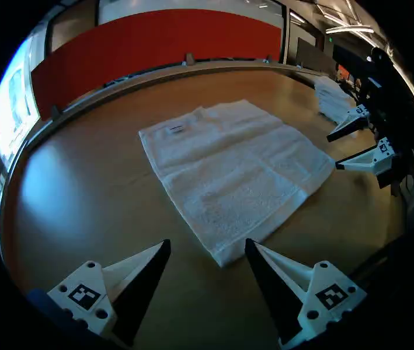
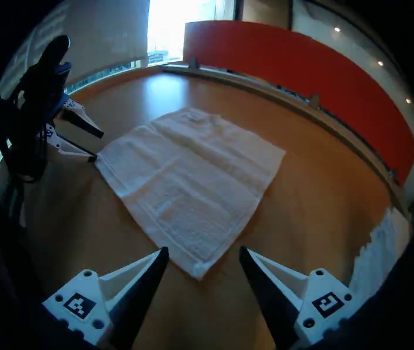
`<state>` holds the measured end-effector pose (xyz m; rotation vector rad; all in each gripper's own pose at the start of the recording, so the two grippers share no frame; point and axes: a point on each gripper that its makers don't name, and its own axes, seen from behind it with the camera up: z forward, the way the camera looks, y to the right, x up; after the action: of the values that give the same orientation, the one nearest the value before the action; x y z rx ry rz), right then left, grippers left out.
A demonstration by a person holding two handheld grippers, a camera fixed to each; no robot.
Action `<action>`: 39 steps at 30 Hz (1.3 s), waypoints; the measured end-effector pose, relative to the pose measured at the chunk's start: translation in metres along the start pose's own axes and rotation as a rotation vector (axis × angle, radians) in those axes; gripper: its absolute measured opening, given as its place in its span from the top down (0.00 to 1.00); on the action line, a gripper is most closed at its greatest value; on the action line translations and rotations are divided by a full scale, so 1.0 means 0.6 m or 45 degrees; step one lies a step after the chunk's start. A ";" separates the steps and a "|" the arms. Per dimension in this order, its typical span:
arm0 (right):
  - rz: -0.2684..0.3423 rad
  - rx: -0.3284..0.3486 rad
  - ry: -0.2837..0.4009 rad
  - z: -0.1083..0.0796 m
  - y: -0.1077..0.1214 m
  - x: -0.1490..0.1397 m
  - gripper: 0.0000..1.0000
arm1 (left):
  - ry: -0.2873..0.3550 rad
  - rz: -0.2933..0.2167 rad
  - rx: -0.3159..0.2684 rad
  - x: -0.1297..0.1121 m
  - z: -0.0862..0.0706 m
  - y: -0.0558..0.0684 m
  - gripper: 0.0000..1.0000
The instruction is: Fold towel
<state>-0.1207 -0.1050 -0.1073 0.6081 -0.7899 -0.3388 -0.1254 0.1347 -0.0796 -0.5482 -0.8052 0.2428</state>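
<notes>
A white towel (image 1: 236, 169) lies spread flat on the wooden table (image 1: 90, 192), with a small label near its far edge. My left gripper (image 1: 207, 242) is open just above the table, and the towel's near corner lies between its fingertips. In the right gripper view the same towel (image 2: 189, 175) lies ahead, and my right gripper (image 2: 203, 249) is open over another corner. Each gripper is also seen from the other side: the right gripper (image 1: 332, 153) open at the towel's right corner, the left gripper (image 2: 98, 147) open at the towel's left corner, held by a dark-gloved hand.
A stack of folded white towels (image 1: 332, 96) sits near the table's edge, also seen as the white stack (image 2: 382, 251) at the lower right. A red wall panel (image 1: 160, 46) runs behind the table's curved far edge. A bright window (image 2: 177, 23) stands beyond.
</notes>
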 end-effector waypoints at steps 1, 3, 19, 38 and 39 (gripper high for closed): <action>0.000 0.003 -0.005 0.001 -0.001 -0.003 0.06 | -0.008 0.002 -0.003 -0.004 0.001 0.003 0.06; 0.000 0.006 -0.012 0.003 -0.003 -0.009 0.07 | -0.020 0.006 -0.006 -0.010 0.003 0.007 0.06; 0.033 0.047 -0.050 0.013 -0.016 -0.033 0.37 | -0.057 -0.020 0.017 -0.019 0.007 0.015 0.32; 0.078 0.049 -0.050 0.014 -0.014 -0.034 0.76 | -0.075 -0.004 0.004 -0.021 0.009 0.033 0.63; 0.074 0.047 -0.050 0.014 -0.014 -0.034 0.77 | -0.076 -0.003 0.006 -0.021 0.009 0.033 0.65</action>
<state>-0.1408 -0.1046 -0.1194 0.6132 -0.8515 -0.2843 -0.1381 0.1481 -0.0953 -0.5376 -0.8633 0.2596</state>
